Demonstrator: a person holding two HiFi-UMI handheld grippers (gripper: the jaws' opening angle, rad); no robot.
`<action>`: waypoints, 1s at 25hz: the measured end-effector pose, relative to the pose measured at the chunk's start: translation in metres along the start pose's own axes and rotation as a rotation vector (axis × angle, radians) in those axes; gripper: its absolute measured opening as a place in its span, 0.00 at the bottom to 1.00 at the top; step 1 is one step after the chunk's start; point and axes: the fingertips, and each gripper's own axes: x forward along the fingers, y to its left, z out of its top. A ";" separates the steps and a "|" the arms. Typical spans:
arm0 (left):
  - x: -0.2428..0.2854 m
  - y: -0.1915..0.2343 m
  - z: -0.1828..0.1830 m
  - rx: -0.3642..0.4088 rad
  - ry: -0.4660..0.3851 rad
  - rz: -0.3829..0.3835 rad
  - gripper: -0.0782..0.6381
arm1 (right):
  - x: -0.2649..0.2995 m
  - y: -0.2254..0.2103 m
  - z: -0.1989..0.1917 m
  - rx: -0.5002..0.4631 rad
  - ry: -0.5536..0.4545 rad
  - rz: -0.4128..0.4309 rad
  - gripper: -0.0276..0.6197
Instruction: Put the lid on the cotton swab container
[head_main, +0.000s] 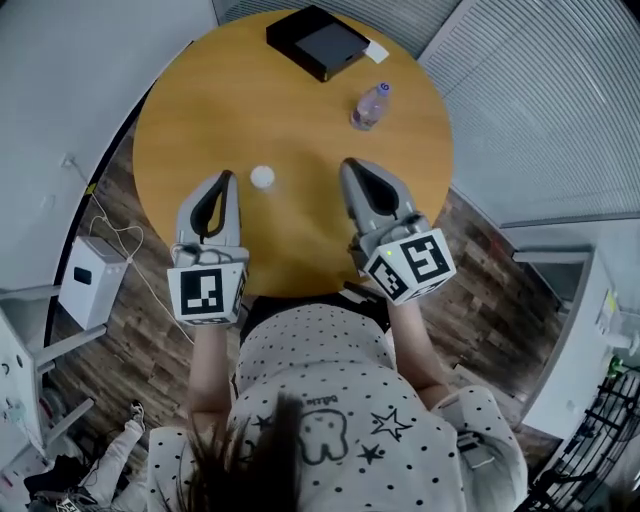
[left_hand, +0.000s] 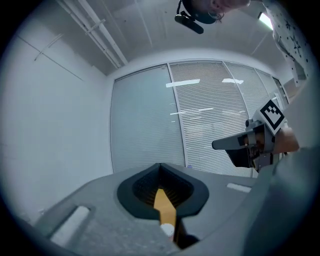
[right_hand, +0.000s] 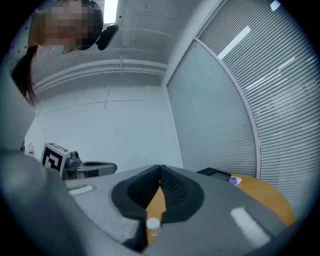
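Observation:
The cotton swab container (head_main: 262, 177), small, round and white, stands on the round wooden table (head_main: 300, 230) between my two grippers; from above its top looks white and closed. My left gripper (head_main: 226, 178) hangs above the table just left of it, jaws shut and empty. My right gripper (head_main: 349, 165) hangs to its right, jaws also shut with nothing in them. In the left gripper view the left gripper (left_hand: 160, 166) has its pads meeting, with the container (left_hand: 167, 230) showing low in the gap. The right gripper view shows the right gripper (right_hand: 160, 168) the same way, with the container (right_hand: 152, 225) below.
A black box (head_main: 317, 41) lies at the table's far edge, and a small clear water bottle (head_main: 368, 107) stands near it. A white box (head_main: 92, 280) with cables sits on the floor at left. Blinds and glass walls lie beyond.

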 end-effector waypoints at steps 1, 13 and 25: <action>-0.004 -0.004 0.006 0.002 -0.008 0.006 0.12 | -0.007 -0.002 0.004 -0.003 -0.007 -0.002 0.05; -0.054 -0.029 0.027 -0.001 -0.030 0.099 0.12 | -0.073 -0.009 0.015 -0.008 -0.019 0.002 0.05; -0.105 -0.042 -0.001 -0.028 0.013 0.167 0.12 | -0.118 -0.006 -0.017 -0.039 0.035 -0.009 0.05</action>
